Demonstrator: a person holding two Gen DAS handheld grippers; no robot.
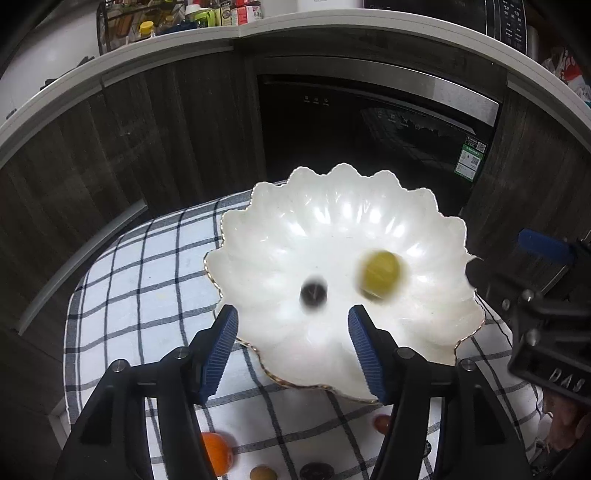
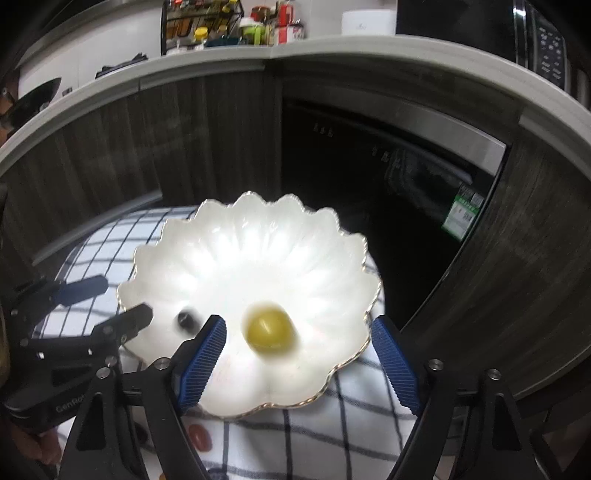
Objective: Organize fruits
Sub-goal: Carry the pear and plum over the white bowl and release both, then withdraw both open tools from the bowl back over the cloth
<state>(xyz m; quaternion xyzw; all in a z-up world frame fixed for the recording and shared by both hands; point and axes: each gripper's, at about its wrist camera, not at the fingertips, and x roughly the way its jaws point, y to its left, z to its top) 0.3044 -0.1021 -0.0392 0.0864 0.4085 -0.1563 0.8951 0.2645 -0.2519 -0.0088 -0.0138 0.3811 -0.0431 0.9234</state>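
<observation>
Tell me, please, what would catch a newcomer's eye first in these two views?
The white scalloped dish on the checked cloth dominates both views, glaring under the light. Inside it lie a green grape toward its right and a dark grape near its centre, both blurred. The left tool and right tool hang open at its near rim, while more fruit, including an orange, lies on the cloth.

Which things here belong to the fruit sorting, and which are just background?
Job: white bowl, green grape, dark grape, orange, red grape.
Background: checked cloth, oven, bottles on the counter.
</observation>
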